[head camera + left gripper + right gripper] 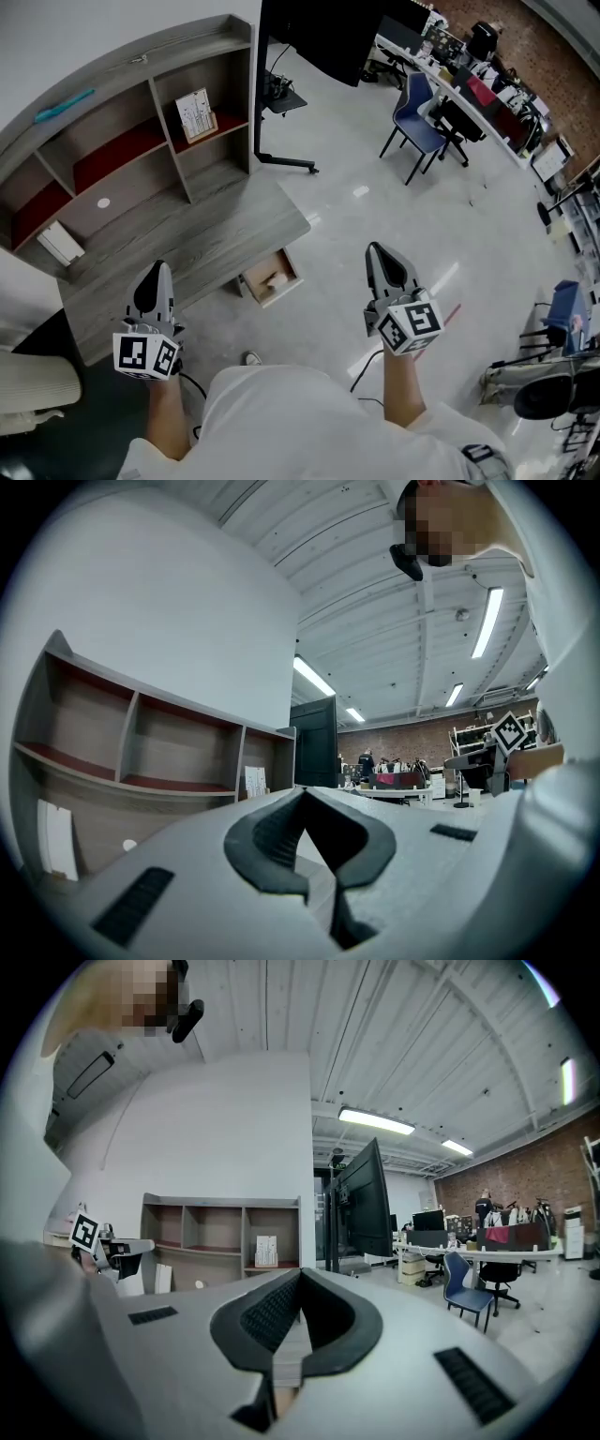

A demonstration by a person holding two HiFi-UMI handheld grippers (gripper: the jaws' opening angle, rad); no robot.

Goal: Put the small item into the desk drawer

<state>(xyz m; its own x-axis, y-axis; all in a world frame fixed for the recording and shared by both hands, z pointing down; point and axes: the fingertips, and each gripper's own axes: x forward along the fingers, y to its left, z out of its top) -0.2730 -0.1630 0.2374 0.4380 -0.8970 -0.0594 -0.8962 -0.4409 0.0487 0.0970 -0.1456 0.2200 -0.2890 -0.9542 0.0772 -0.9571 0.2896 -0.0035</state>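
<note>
The grey wooden desk (pixel 202 234) has one small drawer (pixel 270 277) pulled open below its front right edge; a small pale item (pixel 276 278) lies inside. A small white round thing (pixel 103 202) rests on the desk under the shelves. My left gripper (pixel 159 269) hovers over the desk's near edge, shut and empty, its tips (pixel 302 791) touching. My right gripper (pixel 374 247) hangs over the floor to the right of the drawer, also shut with nothing in it, tips (pixel 300 1272) together. Both point toward the desk.
A shelf unit (pixel 131 94) stands on the desk with a white box (pixel 59 242), a printed card (pixel 195 114) and a teal object (pixel 64 105) on top. A black screen on a stand (pixel 281 159) is behind the desk. A blue chair (pixel 417 117) stands further off.
</note>
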